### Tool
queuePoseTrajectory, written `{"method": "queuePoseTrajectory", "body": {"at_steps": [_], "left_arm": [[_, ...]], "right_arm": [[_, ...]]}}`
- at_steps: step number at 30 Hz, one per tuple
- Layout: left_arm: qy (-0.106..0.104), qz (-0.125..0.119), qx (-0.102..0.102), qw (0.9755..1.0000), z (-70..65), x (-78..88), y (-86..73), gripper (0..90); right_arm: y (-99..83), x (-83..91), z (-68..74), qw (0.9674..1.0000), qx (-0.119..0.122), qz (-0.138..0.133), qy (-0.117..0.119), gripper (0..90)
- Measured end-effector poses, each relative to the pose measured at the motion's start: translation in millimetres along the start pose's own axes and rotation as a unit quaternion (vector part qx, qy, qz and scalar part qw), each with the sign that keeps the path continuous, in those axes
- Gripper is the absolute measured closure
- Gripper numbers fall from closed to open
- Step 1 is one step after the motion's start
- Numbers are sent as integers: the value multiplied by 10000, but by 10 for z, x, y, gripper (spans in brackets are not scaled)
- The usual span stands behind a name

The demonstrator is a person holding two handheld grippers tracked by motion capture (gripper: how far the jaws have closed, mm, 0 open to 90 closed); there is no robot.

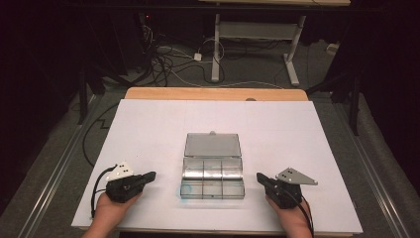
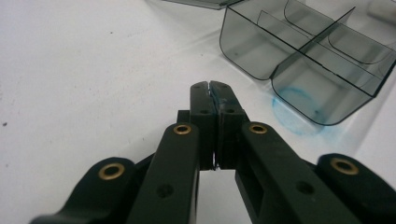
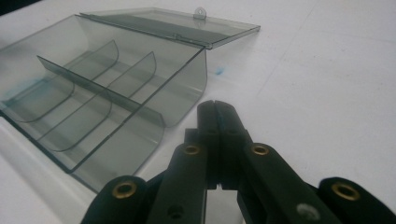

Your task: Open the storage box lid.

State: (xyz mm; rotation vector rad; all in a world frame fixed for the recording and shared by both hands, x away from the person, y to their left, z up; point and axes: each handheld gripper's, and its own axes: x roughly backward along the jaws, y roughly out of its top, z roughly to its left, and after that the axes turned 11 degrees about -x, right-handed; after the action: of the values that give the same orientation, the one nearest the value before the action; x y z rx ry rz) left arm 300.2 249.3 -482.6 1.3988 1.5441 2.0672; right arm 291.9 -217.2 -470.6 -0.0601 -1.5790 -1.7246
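- The white rectangular table sheet point(image 1: 148, 129) covers most of the high view.
- The clear smoky plastic compartment box point(image 1: 213, 177), lid open and compartments empty, lies in the lower centre.
- The left gripper point(image 1: 152, 175) at the lower left and the right gripper point(image 1: 259, 177) at the lower right flank the box, both near but apart, jaws pressed together, holding nothing.
- To do the step well, each gripper probably should approach slowly and level.
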Motion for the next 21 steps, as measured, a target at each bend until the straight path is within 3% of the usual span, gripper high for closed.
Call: {"method": "queuePoseTrajectory", "body": {"at_steps": [6,11,21], "left_arm": [[-21,32,-49,10000,18,-41,-13,853],[-77,-39,-14,10000,40,-49,-20,776],[-105,-107,-63,9999,42,-55,-19,399]], "right_arm": [[-11,-52,-10,9999,118,64,-36,900],[-32,-37,-43,9999,106,110,-65,900],[-113,144,-22,9997,143,176,-70,900]]}}
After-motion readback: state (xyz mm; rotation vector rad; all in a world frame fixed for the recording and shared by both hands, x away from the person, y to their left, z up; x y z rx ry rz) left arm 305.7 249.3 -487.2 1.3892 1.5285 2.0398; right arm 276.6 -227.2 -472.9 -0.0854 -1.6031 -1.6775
